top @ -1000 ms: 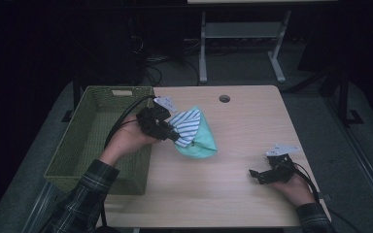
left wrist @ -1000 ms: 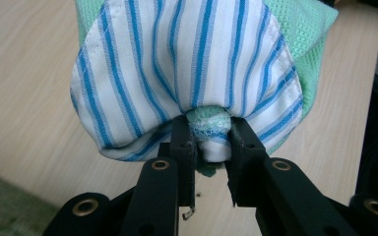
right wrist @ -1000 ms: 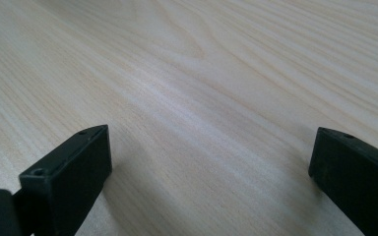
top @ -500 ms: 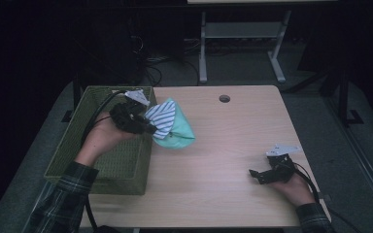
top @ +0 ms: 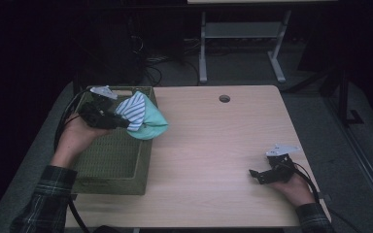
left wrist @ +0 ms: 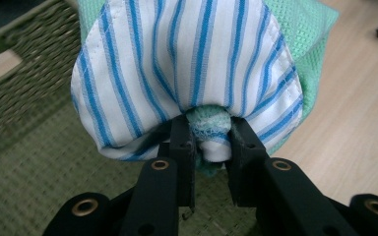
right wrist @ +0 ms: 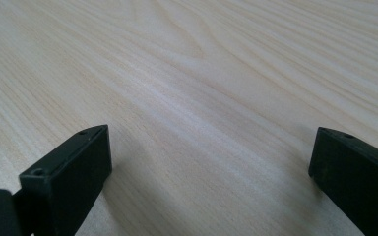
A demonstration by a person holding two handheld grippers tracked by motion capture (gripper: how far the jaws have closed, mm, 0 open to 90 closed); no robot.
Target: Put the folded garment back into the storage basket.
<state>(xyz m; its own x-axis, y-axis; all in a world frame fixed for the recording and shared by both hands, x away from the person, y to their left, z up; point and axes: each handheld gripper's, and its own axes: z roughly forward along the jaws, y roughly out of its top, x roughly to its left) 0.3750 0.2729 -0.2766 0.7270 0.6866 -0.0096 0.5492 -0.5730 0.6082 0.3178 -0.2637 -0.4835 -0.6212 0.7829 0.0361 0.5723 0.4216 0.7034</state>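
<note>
Green basket [top: 108, 160] at bench [top: 213, 145] left edge. Left tool [top: 121, 122] clamped on bunched cloths [top: 143, 116], striped over mint, held above basket's right rim. Right tool [top: 253, 174] jaws wide apart, gripping nothing, low over bare bench, near right.

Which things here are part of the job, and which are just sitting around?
Part of the job:
left gripper, shut on the cloths
striped cloth
green cloth
basket

Just there:
right gripper, open, low over the table
metal stand
</note>
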